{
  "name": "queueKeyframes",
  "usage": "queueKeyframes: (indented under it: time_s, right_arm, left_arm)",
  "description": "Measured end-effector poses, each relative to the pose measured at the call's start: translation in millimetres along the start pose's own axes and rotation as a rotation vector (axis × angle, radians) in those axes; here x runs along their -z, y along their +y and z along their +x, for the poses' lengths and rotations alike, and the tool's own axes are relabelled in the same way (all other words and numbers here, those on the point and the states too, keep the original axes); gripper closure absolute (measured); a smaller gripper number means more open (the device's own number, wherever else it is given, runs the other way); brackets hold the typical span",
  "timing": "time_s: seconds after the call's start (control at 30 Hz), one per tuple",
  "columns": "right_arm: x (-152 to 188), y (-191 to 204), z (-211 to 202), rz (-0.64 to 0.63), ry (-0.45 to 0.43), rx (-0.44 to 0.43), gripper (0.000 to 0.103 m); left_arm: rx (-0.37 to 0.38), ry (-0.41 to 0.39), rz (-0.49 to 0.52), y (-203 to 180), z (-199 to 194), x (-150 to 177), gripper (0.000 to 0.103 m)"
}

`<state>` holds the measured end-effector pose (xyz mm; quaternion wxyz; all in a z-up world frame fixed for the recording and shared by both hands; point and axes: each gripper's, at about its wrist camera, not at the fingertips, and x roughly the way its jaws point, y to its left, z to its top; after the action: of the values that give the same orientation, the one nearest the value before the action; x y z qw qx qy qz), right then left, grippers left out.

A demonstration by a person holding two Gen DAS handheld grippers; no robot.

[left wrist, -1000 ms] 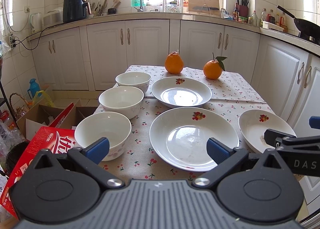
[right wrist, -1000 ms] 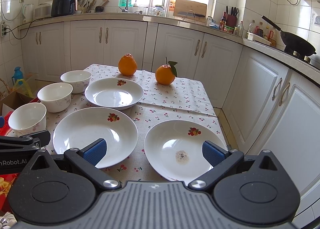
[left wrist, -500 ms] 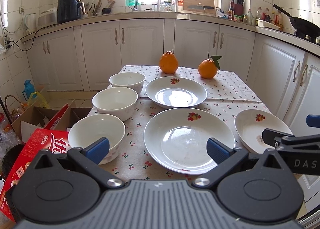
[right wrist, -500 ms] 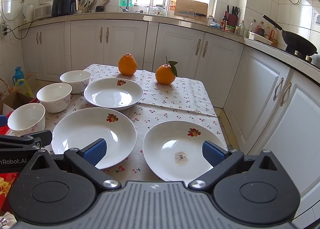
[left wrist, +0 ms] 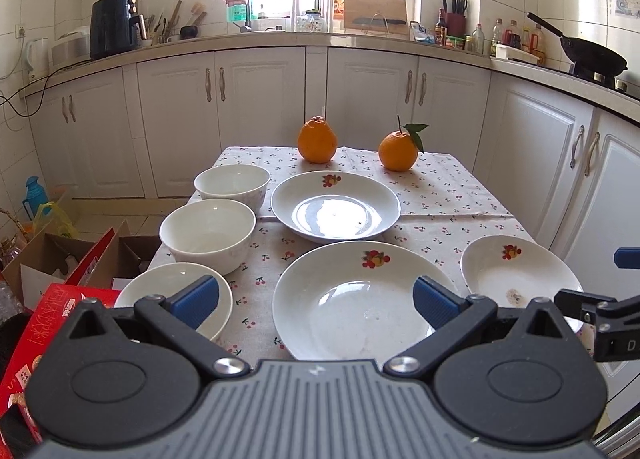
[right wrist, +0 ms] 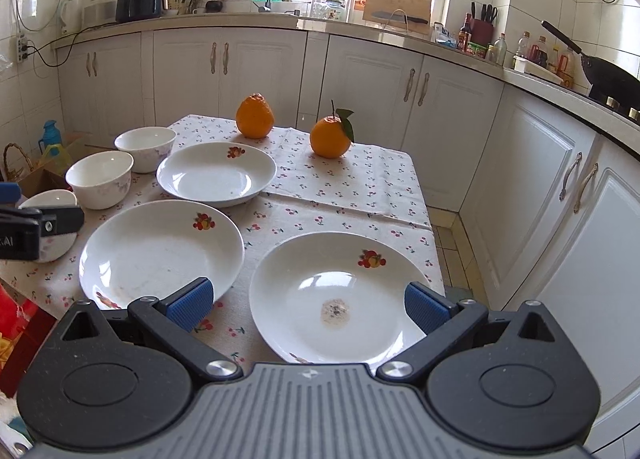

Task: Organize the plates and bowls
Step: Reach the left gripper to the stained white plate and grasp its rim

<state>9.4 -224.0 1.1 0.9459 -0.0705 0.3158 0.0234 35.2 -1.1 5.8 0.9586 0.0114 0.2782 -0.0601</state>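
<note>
Three white plates with fruit prints lie on the cherry-print tablecloth: a far one (left wrist: 335, 205) (right wrist: 216, 173), a near middle one (left wrist: 356, 299) (right wrist: 160, 251), and a near right one (left wrist: 516, 279) (right wrist: 336, 295) with a small stain. Three white bowls stand in a row on the left: far (left wrist: 232, 183) (right wrist: 145, 147), middle (left wrist: 207, 233) (right wrist: 99, 177), near (left wrist: 160, 291). My left gripper (left wrist: 316, 303) is open and empty over the near middle plate's front. My right gripper (right wrist: 308, 305) is open and empty over the near right plate.
Two oranges (left wrist: 317, 140) (left wrist: 398, 151) sit at the table's far end. A red carton (left wrist: 44, 323) and cardboard boxes (left wrist: 48, 259) lie on the floor left of the table. White cabinets (right wrist: 552, 199) stand close on the right.
Both grippers have moved forward and a little lower toward the table, so the plates appear closer. Both stay open and empty.
</note>
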Motion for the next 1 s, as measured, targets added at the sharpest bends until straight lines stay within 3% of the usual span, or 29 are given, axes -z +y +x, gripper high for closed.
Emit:
queueKeyframes:
  time_s: [0.23,0.43,0.83,1.0]
  right_arm:
    - [21.7,-29.9,10.3,-0.002,0.060,0.003,0.000]
    - [40.0,-38.4,25.1,-0.007,0.115,-0.059,0.000]
    - [58.1,-53.2,67.1,0.040,0.197,-0.112,0.000]
    - [62.1,-60.4,80.7,0.054,0.219,-0.118,0.000]
  left_arm:
    - [0.015,0.039,0.020,-3.2,19.8,-8.8,0.001]
    - [0.083,0.090,0.016,-9.7,35.5,-11.5,0.001]
    - [0.164,0.101,0.147,-43.3,62.2,-21.7,0.001]
    - [0.194,0.136,0.153,-56.8,79.7,-25.0,0.001]
